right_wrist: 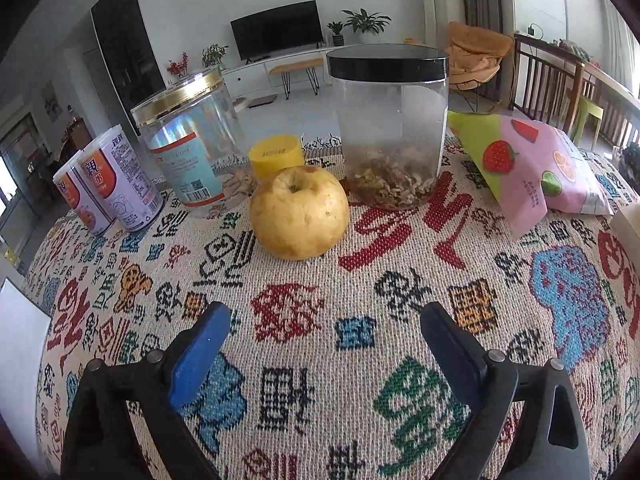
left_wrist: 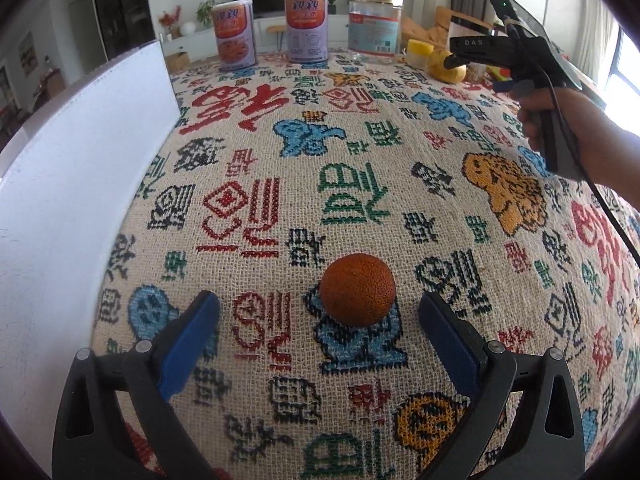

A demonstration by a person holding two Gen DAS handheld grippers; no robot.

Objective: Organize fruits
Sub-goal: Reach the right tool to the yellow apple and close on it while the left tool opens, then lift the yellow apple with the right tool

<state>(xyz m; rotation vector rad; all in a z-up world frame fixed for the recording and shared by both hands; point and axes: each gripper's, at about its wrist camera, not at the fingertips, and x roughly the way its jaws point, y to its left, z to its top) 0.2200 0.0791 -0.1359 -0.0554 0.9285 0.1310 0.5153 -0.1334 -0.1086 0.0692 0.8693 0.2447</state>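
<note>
On the table (left_wrist: 400,152), left wrist view: an orange (left_wrist: 357,289) is sitting on the patterned cloth, just ahead of the left tool (left_wrist: 319,312). Its blue pads (left_wrist: 192,340) are standing wide apart, nothing between them, neither one touching the fruit. The fruit is sitting alone in open cloth, likely so the other fruit can be gathered beside it. Far right, a hand (left_wrist: 560,120) is holding the right tool (left_wrist: 454,62) out toward an apple (left_wrist: 446,67) at the far edge, near a yellow cap (left_wrist: 419,51). Two cans (left_wrist: 236,34) and a jar (left_wrist: 375,24) are lining the back.

Right wrist view: the apple (right_wrist: 299,213) is sitting upright, stem dimple up, dead ahead of the right tool (right_wrist: 325,334), well clear of its tips. The jaws are standing wide and gripping nothing, probably so as to take the apple's full width. Close behind it, the yellow cap (right_wrist: 276,155), a black-lidded jar (right_wrist: 390,128) and a gold-lidded jar (right_wrist: 188,136) are crowding it, so the clear approach looks to be from the front. A snack bag (right_wrist: 532,164) is lying off to the right.
</note>
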